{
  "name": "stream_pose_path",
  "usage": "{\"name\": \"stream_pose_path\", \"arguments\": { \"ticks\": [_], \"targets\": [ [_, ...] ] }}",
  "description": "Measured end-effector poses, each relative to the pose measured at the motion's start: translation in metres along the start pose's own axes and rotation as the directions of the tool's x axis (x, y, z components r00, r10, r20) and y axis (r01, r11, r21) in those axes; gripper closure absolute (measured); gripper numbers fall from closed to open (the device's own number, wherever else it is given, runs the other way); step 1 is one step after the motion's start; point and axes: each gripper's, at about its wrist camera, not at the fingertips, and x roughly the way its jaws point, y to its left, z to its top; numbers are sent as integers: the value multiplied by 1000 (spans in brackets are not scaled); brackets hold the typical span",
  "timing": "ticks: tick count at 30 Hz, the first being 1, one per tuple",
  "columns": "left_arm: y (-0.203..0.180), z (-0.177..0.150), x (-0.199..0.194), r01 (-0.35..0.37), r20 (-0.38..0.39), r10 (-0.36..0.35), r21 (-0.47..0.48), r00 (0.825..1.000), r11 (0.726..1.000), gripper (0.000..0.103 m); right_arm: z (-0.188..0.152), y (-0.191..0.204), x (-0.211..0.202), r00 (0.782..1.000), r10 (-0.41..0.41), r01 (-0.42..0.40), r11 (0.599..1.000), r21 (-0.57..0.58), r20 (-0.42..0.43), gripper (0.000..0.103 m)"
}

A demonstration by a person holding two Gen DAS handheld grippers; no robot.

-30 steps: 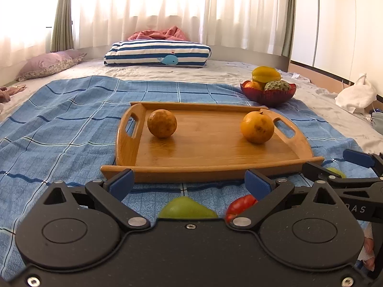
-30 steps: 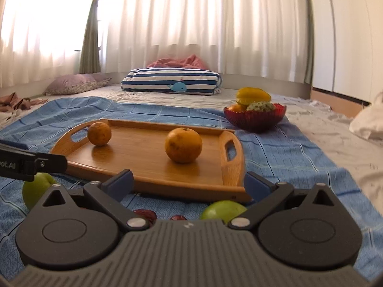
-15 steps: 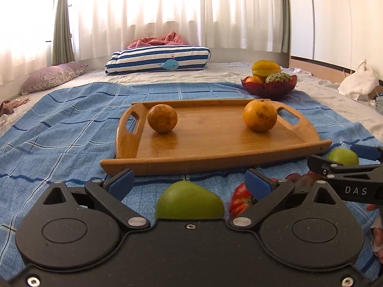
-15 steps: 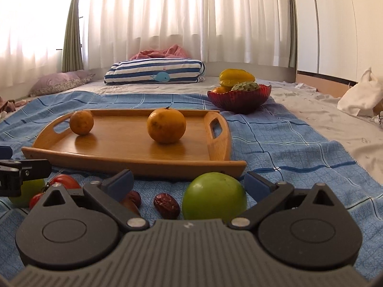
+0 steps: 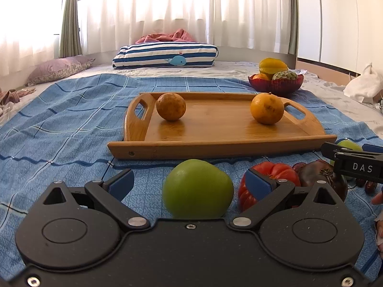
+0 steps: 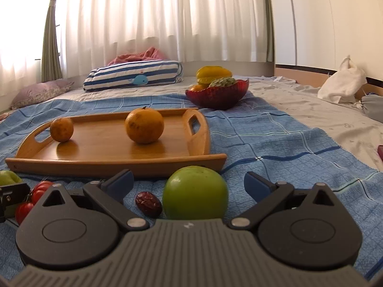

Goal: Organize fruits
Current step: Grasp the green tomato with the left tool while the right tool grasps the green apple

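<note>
Both grippers are low over the blue blanket [image 5: 71, 119] now, each lined up on its own green fruit. The left gripper [image 5: 190, 183] has its blue fingertips spread wide, with a green apple [image 5: 197, 189] sitting right in the gap, neither pad touching it. Same picture on the other side: the right gripper [image 6: 189, 183] stands wide apart around a second green apple [image 6: 195, 192], with daylight on both flanks. That looks like a matched pair of pre-grasp poses, the jaws wide so they can close on the widest part of each round fruit.

The wooden tray [image 5: 215, 148] lies just beyond both apples, and it already carries two oranges, one near the left handle [image 5: 171, 106] and one near the right handle [image 5: 267, 108]. That suggests the tray is where the loose fruit is headed. A ribbed red tomato [image 5: 282, 172] and a dark purple fruit [image 5: 320, 174] sit beside the left gripper's apple, and a wrinkled red date [image 6: 148, 203] lies just left of the right gripper's apple, close enough that a jaw could nudge it on closing. The red bowl [image 6: 216, 98] of fruit stays well back.

Compared with half a second ago, both grippers have dropped and pushed forward: each apple shows fuller and sits deeper between the fingers, while the jaws have not closed at all. A full second back, the apples barely peeked over the gripper bodies.
</note>
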Motion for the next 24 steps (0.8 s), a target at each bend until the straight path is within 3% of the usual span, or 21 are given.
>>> {"name": "stream_pose_path", "arguments": {
  "ticks": [11,15,24],
  "targets": [
    [11,-6,-2,36,-6,-36,-59,999,998,9,-1,1,-5,998,-48,48,999,2,38,3],
    [14,-7,-2,42,-25,-44,-83,999,996,23,-2,1,-4,998,-61,61,998,8,26,10],
    [13,-9,-6,65,-30,-68,-84,997,994,32,-4,-2,-3,997,-76,75,997,31,17,29]
  ]
}}
